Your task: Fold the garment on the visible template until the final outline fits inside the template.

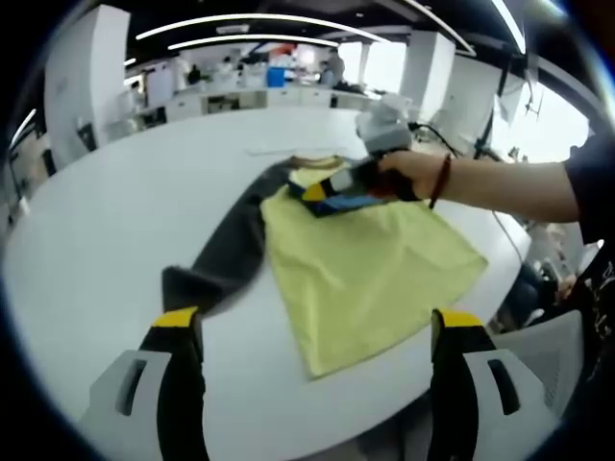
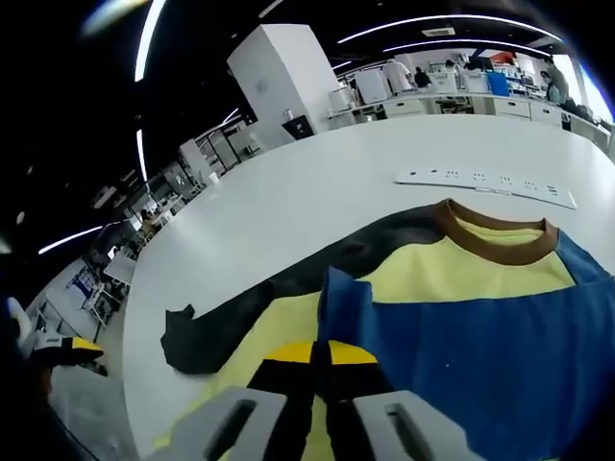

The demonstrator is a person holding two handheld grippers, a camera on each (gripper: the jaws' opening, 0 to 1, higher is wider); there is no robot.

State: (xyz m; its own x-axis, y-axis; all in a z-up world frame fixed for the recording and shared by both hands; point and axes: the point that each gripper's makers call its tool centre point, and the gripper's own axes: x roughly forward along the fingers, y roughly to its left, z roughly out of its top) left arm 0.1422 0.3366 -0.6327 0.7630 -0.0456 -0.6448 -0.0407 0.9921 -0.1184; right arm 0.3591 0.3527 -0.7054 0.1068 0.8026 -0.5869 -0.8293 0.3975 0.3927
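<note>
A yellow garment [image 1: 370, 264] lies flat on the white table [image 1: 115, 211], its dark grey sleeve [image 1: 231, 250] stretched out to one side. My left gripper [image 1: 317, 322] hovers open over the near hem, touching nothing. A hand holds my right gripper [image 1: 322, 192] low near the collar end. In the right gripper view the brown collar [image 2: 495, 240] and yellow body [image 2: 423, 274] show, with the blue sleeve [image 2: 480, 355] folded across the body. My right gripper [image 2: 319, 357] is shut, pinching the edge of that blue sleeve. The grey sleeve [image 2: 240, 317] trails off to the left.
A white power strip [image 2: 485, 182] lies on the table beyond the collar. A person's forearm [image 1: 500, 182] reaches in from the right. Office desks and people stand far behind the table. The table edge runs close behind my left gripper.
</note>
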